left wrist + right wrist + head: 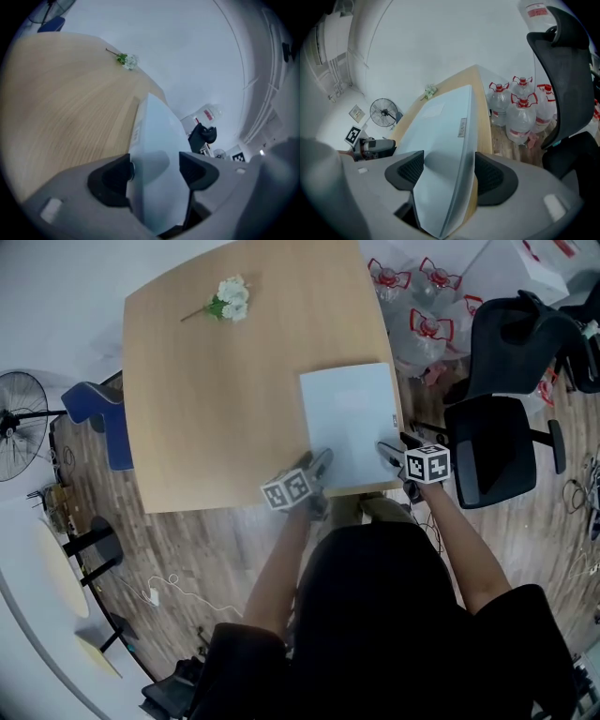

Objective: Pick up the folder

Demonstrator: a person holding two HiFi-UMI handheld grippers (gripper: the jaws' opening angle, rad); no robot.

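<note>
A pale blue folder (349,423) lies flat on the wooden table (216,409), at its near right corner. My left gripper (319,463) stands at the folder's near left corner and my right gripper (389,454) at its near right corner. In the left gripper view the folder (157,136) runs between the wide-apart jaws of the left gripper (154,171), with a gap at the right pad. The right gripper view shows the folder (440,126) lying between the spread jaws of the right gripper (449,171), and neither pad squeezes it.
A sprig of white flowers (228,298) lies at the table's far side. A black office chair (497,442) stands close on the right, with several water bottles (427,306) behind it. A blue chair (98,409) and a fan (19,409) are on the left.
</note>
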